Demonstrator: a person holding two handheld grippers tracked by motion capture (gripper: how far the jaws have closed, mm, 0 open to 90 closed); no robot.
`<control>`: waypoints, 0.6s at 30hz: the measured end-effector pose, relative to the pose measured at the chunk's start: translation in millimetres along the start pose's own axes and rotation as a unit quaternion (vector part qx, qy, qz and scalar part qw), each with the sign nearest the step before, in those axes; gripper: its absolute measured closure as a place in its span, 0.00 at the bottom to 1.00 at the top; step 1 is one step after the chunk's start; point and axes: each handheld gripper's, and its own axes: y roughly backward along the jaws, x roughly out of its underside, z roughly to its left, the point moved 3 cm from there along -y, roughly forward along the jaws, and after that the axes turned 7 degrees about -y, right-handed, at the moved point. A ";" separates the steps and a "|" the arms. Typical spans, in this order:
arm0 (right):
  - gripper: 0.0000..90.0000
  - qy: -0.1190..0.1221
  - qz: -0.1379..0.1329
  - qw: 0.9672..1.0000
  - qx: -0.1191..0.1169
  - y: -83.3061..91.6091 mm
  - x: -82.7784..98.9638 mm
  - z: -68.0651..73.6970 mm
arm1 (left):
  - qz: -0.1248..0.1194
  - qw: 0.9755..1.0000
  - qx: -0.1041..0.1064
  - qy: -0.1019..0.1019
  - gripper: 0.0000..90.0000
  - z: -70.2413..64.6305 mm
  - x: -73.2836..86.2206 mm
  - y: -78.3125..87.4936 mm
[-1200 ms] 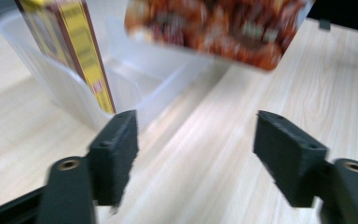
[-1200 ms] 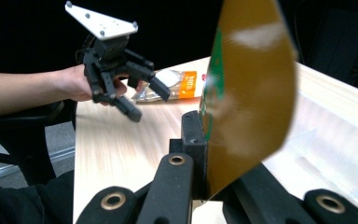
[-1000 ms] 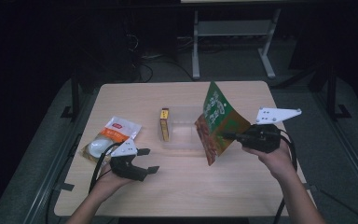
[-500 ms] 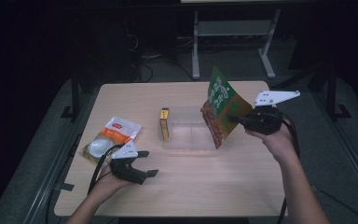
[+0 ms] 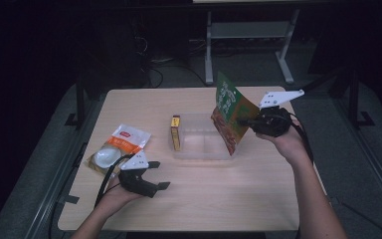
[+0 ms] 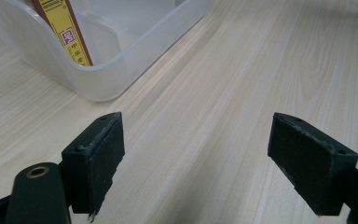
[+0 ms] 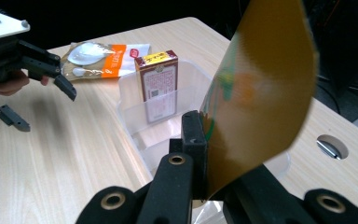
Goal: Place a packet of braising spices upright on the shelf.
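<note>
A: Start with the table point(image 5: 199, 209) — pale wood, with the clear bin point(image 5: 201, 144) sitting near its middle. What's in hand?

B: The right gripper point(image 5: 246, 121) has its 2 jaws clamped tight on the edge of the snack bag point(image 5: 229, 117), green and orange, which hangs tilted in the air with its lower corner over the bin's right end. In the right gripper view the bag point(image 7: 261, 98) rises broad and flat from the pinch.

A: And the bin's contents?

B: 1 slim yellow-topped box point(image 5: 175, 132) stands upright at the left end; the rest looks free. So the bag should go into the open right part, I'd judge.

A: How to do it well?

B: Line the bag's lower edge up with the bin's long side, lower it inside the wall, and release only once the bottom rests on the floor of the bin — otherwise it may catch the rim and flop out.

A: The other hand?

B: The left gripper point(image 5: 154, 180) rests low on the table near the front, jaws spread wide with nothing between them. Just behind it lies the white-and-orange packet point(image 5: 117, 149), flat on the table.
</note>
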 end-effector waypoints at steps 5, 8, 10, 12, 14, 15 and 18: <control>1.00 0.002 0.009 1.000 0.008 -5.6 -4.4 -2.1 | -0.002 1.000 0.001 0.003 0.20 0.3 0.4 0.3; 1.00 0.000 0.013 1.000 0.015 -9.2 -2.5 -4.3 | 0.002 1.000 0.001 0.000 0.20 1.3 1.5 1.1; 1.00 -0.006 0.009 1.000 0.018 -9.5 0.1 -7.5 | 0.000 1.000 0.002 0.004 0.20 1.7 1.6 0.4; 1.00 -0.006 0.008 1.000 0.019 -9.1 0.8 -9.2 | 0.001 1.000 0.002 0.004 0.19 1.6 1.5 0.3; 1.00 -0.009 0.006 1.000 0.025 -7.1 1.5 -11.2 | 0.002 1.000 0.002 0.004 0.19 1.7 1.6 0.0; 1.00 -0.009 0.005 1.000 0.024 -5.9 1.9 -12.0 | 0.001 1.000 0.002 0.004 0.19 1.8 1.6 -0.1; 1.00 -0.012 0.003 1.000 0.029 -3.7 3.8 -12.9 | 0.002 1.000 0.002 0.004 0.19 2.7 2.0 -0.7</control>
